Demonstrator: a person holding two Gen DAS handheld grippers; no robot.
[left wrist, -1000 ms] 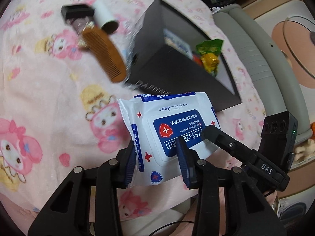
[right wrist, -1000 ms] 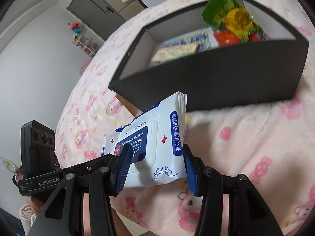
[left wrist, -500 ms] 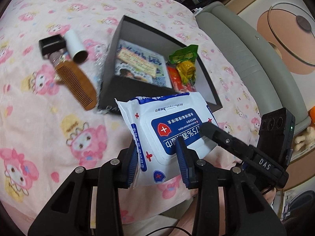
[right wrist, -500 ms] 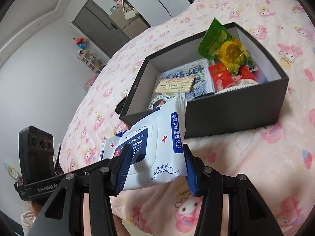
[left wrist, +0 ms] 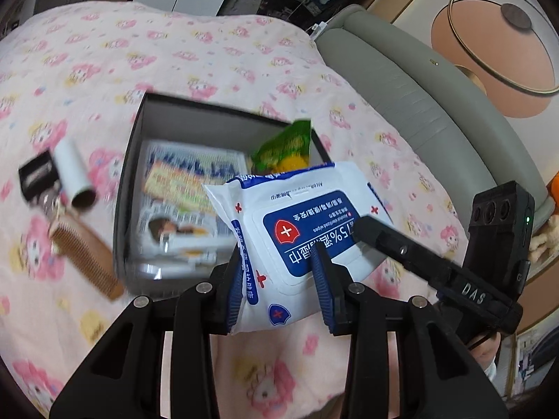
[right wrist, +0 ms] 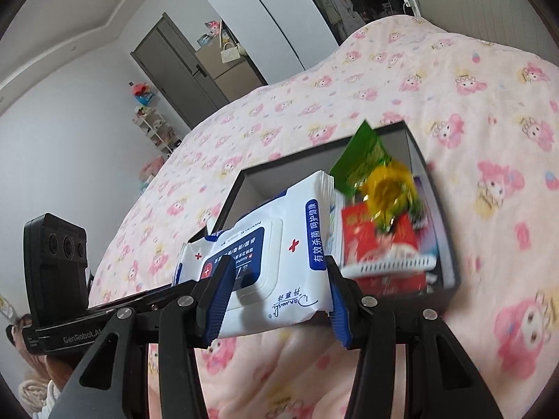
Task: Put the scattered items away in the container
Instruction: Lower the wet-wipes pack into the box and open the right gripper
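- Wipes pack (left wrist: 300, 241) is clamped at opposite ends by the left hand-held gripper (left wrist: 279, 279) and the right hand-held gripper (right wrist: 276, 293), each partly closed on it.
- The pack is held in the air at the near edge of the black box (left wrist: 132, 160), not yet inside.
- Beyond it, a snack bag (right wrist: 377, 171) and booklets (left wrist: 181, 188) are already stowed.
- Left of the box, a comb (left wrist: 84, 258), tube (left wrist: 75, 174) and black case (left wrist: 36, 178) are left on the bed (left wrist: 209, 59).

Both grippers are matte black plastic frames with silver screws behind the fingers (left wrist: 323, 286). Ribbed blue pads line the fingers (right wrist: 220, 300). White "DAS" lettering marks one.
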